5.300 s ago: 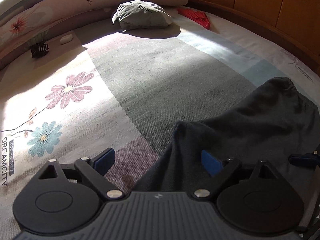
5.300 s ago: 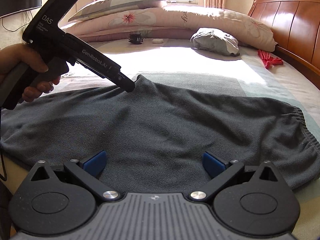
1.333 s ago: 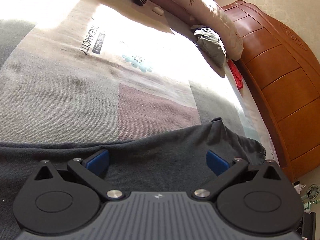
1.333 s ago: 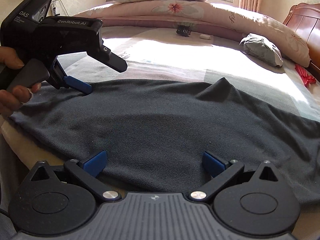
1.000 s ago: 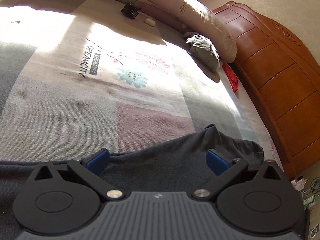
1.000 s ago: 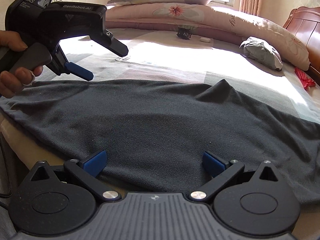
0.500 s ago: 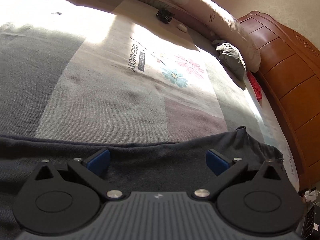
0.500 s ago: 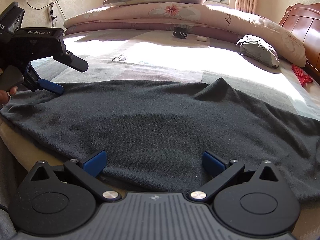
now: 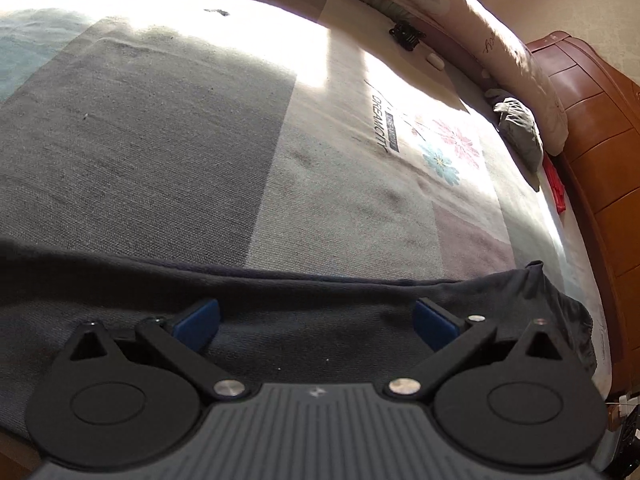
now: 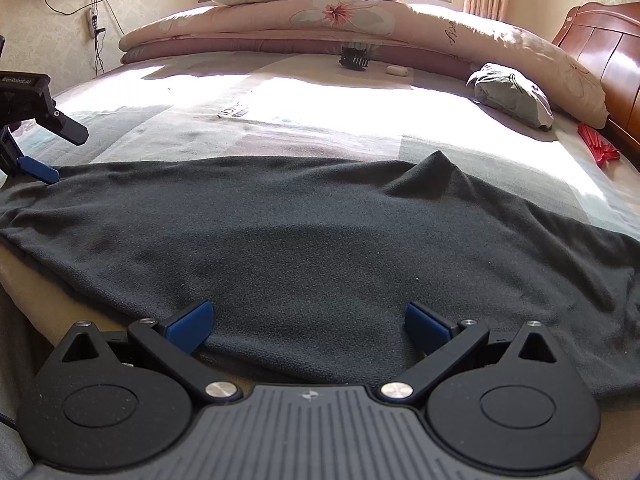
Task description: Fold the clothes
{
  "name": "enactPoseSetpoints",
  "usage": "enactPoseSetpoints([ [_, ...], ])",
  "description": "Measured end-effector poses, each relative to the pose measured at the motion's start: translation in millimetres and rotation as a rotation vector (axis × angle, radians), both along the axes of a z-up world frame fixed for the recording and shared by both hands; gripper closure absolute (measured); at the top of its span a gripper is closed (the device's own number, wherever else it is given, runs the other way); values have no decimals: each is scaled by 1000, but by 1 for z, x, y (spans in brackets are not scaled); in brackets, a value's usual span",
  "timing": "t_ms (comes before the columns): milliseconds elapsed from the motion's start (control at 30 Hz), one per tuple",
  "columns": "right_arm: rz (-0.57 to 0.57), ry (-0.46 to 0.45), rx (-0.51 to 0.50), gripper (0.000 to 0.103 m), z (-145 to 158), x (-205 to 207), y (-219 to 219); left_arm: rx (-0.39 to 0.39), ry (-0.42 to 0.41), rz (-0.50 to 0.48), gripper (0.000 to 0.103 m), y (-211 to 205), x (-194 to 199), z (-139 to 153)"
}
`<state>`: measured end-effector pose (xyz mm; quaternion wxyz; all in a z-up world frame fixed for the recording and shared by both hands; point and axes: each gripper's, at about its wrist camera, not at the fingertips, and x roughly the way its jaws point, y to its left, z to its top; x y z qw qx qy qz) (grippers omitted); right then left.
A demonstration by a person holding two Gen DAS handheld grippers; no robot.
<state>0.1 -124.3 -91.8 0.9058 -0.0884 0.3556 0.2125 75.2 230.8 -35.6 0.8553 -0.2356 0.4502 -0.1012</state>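
Observation:
A dark grey garment [image 10: 320,240] lies spread lengthwise along the near edge of the bed, with a small peak pushed up at its far edge. My right gripper [image 10: 308,326] is open above the garment's near hem, nothing between its blue pads. In the left wrist view the same garment [image 9: 320,312] lies under my left gripper [image 9: 316,322], which is open and empty. In the right wrist view the left gripper [image 10: 54,152] is at the far left, its lower blue pad touching or just above the garment's left end.
The patterned bedspread [image 9: 340,184] stretches beyond the garment. A bundled grey cloth [image 10: 512,94] and red hangers [image 10: 598,146] lie at the right by the wooden headboard [image 10: 616,60]. Pillows [image 10: 340,12], a black clip [image 10: 354,58] and a small white object [image 10: 398,70] are at the back.
My left gripper has moved further left along the garment to its left end, and the hand on it has left the right wrist view. The right gripper and the garment have stayed put.

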Motion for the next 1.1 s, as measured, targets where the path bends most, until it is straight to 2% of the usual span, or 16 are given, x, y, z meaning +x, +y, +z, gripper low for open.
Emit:
enactPoseSetpoints([
  [167,6,43,-27,0,11,4,8,-25,-4,4,2,9,-2,-3],
  [300,87,26,-2,0,33,3,33,-53,-6,2,1,15,-3,-7],
  [367,153,30,6,0,41,3,58,-121,14,-43,1,11,-6,-12],
  [500,309,27,-17,0,43,1,121,-117,75,-48,1,9,2,-36],
  [600,395,-1,-60,0,37,2,165,-184,84,-32,1,19,7,-42],
  [733,393,13,-100,0,18,14,202,-231,83,-46,1,30,7,-45],
  [833,362,62,-77,0,7,12,201,-238,60,-52,1,30,5,-47],
  [900,384,64,-67,0,7,1,194,-245,44,-55,1,31,4,-48],
  [1033,389,90,-69,0,13,3,191,-271,42,-59,1,36,8,-49],
  [1100,384,100,-66,0,20,10,195,-257,38,-58,1,36,6,-44],
])
